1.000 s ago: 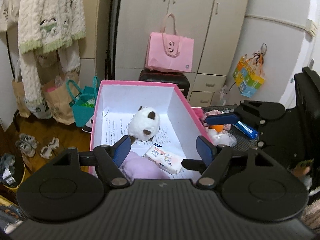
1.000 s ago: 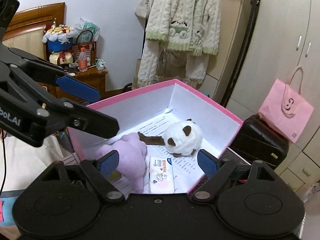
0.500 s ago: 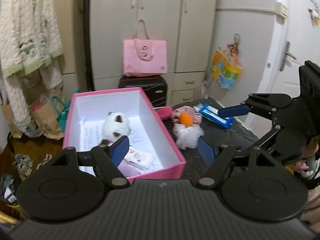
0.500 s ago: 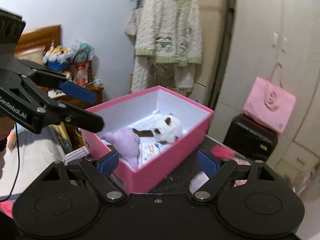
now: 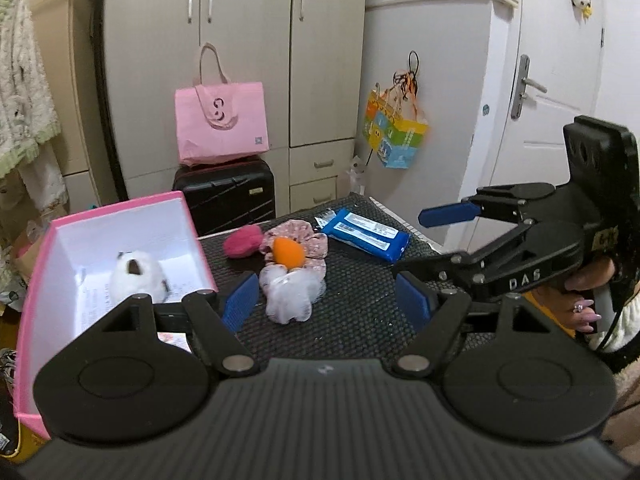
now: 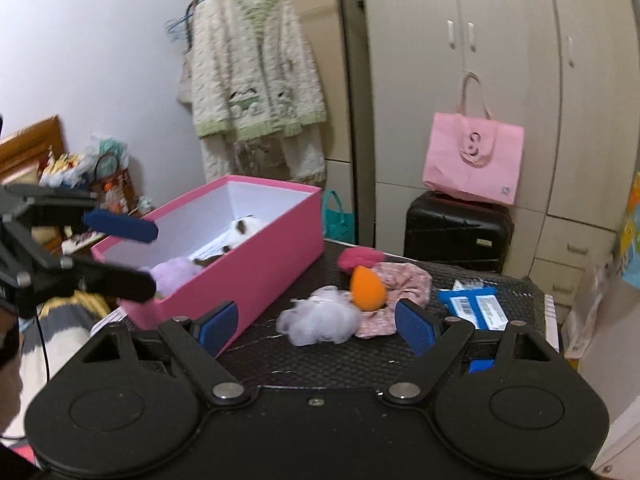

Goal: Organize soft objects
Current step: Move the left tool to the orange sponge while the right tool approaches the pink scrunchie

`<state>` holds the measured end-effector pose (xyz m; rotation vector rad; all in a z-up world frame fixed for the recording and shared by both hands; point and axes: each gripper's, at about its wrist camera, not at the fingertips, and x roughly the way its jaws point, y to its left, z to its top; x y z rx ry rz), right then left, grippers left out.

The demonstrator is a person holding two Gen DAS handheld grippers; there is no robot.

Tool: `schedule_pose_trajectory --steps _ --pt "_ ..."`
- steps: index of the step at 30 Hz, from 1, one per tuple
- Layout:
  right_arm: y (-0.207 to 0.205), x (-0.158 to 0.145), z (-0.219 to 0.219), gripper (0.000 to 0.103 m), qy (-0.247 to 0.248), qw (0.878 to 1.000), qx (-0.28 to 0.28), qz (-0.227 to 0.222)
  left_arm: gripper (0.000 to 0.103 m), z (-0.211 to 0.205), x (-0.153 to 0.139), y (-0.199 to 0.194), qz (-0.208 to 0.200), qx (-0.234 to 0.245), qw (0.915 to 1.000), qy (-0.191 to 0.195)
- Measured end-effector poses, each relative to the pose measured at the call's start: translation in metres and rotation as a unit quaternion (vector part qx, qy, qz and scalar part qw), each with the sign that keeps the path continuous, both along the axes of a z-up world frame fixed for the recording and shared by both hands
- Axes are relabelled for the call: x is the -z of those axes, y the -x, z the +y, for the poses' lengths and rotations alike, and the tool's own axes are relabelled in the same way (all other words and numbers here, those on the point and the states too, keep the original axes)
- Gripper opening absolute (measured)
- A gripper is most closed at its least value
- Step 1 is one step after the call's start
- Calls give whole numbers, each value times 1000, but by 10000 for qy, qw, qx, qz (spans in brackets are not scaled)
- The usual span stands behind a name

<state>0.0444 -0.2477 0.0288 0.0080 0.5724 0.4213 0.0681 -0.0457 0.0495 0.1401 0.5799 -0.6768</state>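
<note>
Pink box (image 6: 256,268) sits left on the mat, already holding plush toys. White mesh puff (image 6: 320,316) lies beside it. Both grippers, left (image 5: 326,304) and right (image 6: 316,326), are wide open and empty. Come down straight, pinch the puff's centre, and avoid the orange sponge (image 6: 366,289).

A box (image 5: 191,227) sits at the left end of the worktop (image 5: 360,320), with a plush cat (image 5: 138,276) and a plush toy (image 6: 176,270) lying inside it. To its right a mesh pouf (image 5: 290,294) lies nearest, a sponge (image 5: 289,253) resting on a scrunchie (image 5: 316,240) just behind it, a yarn ball (image 5: 242,242) beside the scrunchie towards the box. Farther right lies a wipes packet (image 5: 366,234). Behind the worktop a suitcase (image 5: 224,196) stands on the floor, a tote bag (image 5: 222,124) on top.
</note>
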Motion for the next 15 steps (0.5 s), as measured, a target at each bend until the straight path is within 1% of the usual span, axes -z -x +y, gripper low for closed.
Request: schedule_pose_trajectory --steps 4,8,11,15 --pt "-14 15 -24 89 -208 9996 193 -82 75 -24 17 -13 72 -24 9999 -97" --pt "-29 30 -41 89 -225 9984 424 -305 75 -47 34 -26 66 -213 9994 -248" --pt "-44 43 -52 89 -119 9978 570 -331 75 -64 48 -37 75 -348 9988 -344" --pt "-64 62 -66 89 116 9974 704 -142 75 -82 65 -51 18 -546 9971 -538"
